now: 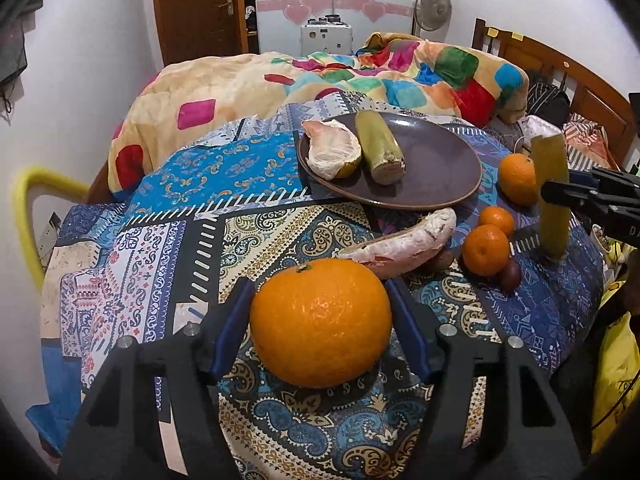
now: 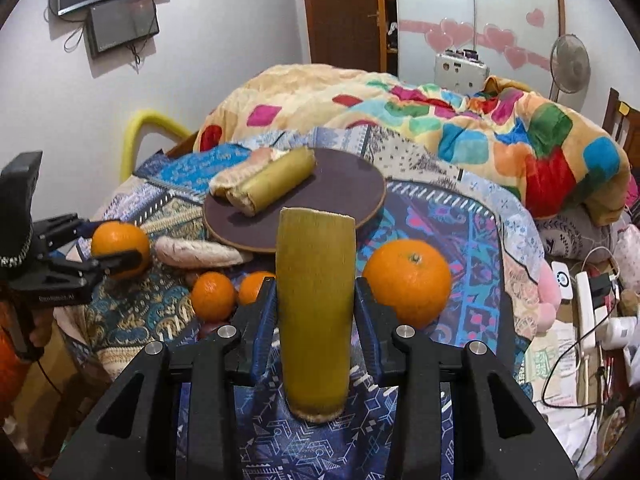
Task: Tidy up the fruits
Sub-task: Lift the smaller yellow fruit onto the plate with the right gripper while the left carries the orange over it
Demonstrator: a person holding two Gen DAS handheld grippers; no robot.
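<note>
Big orange [image 1: 320, 322] clamped btwn L tongs [image 1: 320, 324] near plate [image 1: 440, 184]; sugarcane piece [image 2: 315, 312] gripped upright by R tongs [image 2: 316, 316].

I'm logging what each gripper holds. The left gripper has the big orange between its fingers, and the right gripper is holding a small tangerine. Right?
Not quite. The right gripper is shut on the yellow-green cane piece, not a tangerine, as the right wrist view shows. The left gripper does bracket the big orange.
</note>
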